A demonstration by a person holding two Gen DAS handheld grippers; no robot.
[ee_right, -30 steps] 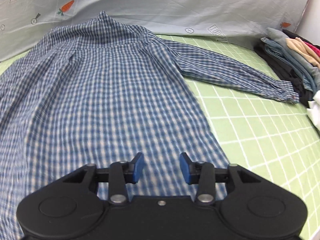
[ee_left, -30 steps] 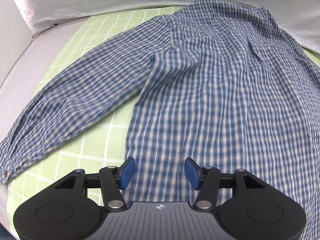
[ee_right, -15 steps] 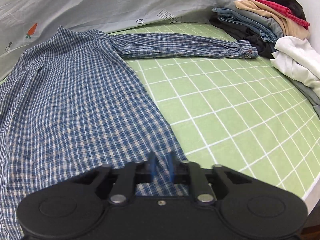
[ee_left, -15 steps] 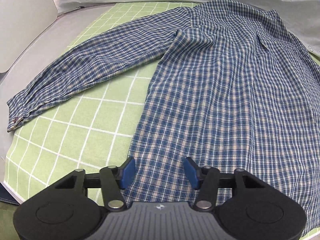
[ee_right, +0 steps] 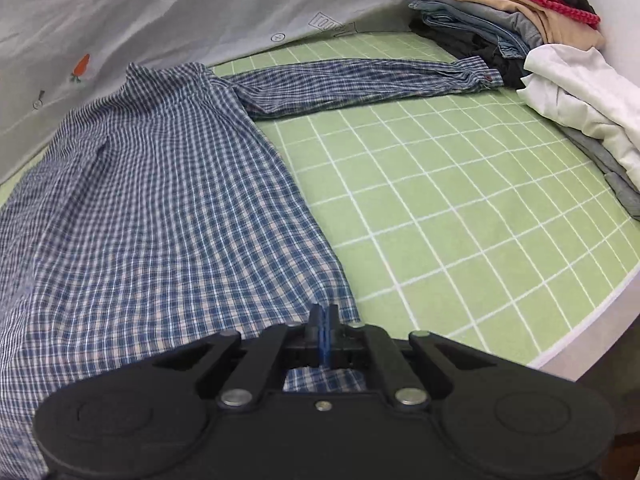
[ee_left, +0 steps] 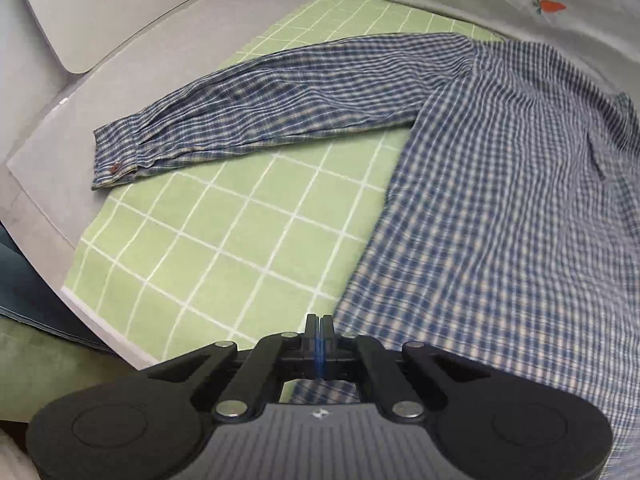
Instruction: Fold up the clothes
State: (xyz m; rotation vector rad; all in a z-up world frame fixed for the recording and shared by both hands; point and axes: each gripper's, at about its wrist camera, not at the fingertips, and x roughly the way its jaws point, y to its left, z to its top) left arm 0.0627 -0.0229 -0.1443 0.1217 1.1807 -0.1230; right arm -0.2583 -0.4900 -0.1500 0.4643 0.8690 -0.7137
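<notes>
A blue-and-white checked shirt point(ee_left: 500, 200) lies spread flat on a green grid sheet point(ee_left: 240, 248), collar at the far end. Its left sleeve point(ee_left: 280, 104) stretches out to the left, and its right sleeve point(ee_right: 360, 80) to the right. My left gripper point(ee_left: 319, 334) is at the hem's left corner, its jaws closing until the pads meet on the fabric edge. My right gripper point(ee_right: 323, 326) is shut on the hem's right corner. Checked cloth shows under both sets of jaws.
A stack of folded clothes point(ee_right: 500, 12) and a white garment point(ee_right: 580, 92) sit at the far right. A pale printed sheet point(ee_right: 160, 20) rises behind the shirt. The bed's grey edge point(ee_left: 60, 160) runs along the left, and dark blue cloth point(ee_left: 24, 280) lies beyond it.
Both grippers slid outward along the hem, left one to the left corner and right one to the right corner. Both went from open to shut.
</notes>
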